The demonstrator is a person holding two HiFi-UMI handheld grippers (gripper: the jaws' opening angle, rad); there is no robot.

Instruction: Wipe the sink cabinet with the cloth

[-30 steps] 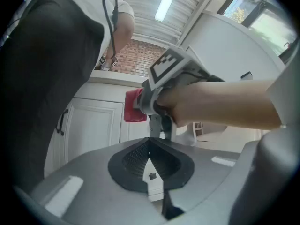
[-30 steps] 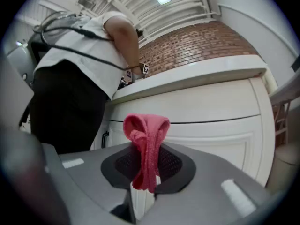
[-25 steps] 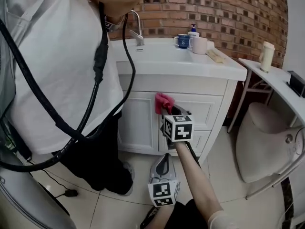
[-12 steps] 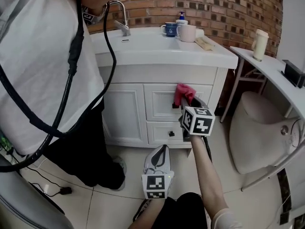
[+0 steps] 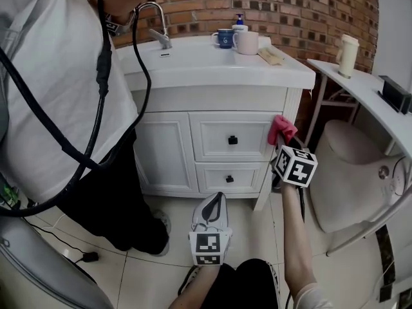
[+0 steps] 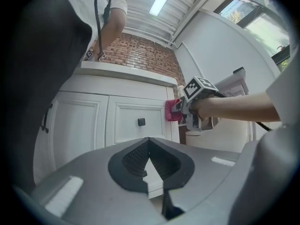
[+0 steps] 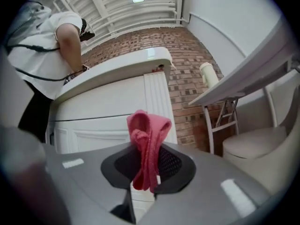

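White sink cabinet [image 5: 212, 137] front looks covered: right tongs [image 5: 281, 141], gripping crumpled pink cloth [image 5: 282, 127], have reached its right edge; left tongs [image 5: 212, 212] closed, empty.

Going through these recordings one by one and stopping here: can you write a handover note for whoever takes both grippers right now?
Right gripper: shut on the pink cloth, held at the front right corner of the sink cabinet, level with the top drawer.
Left gripper: shut, empty, low over the floor in front of the cabinet.
Done: cannot be judged; no wipe marks show.
Left: probably the door and lower drawer.
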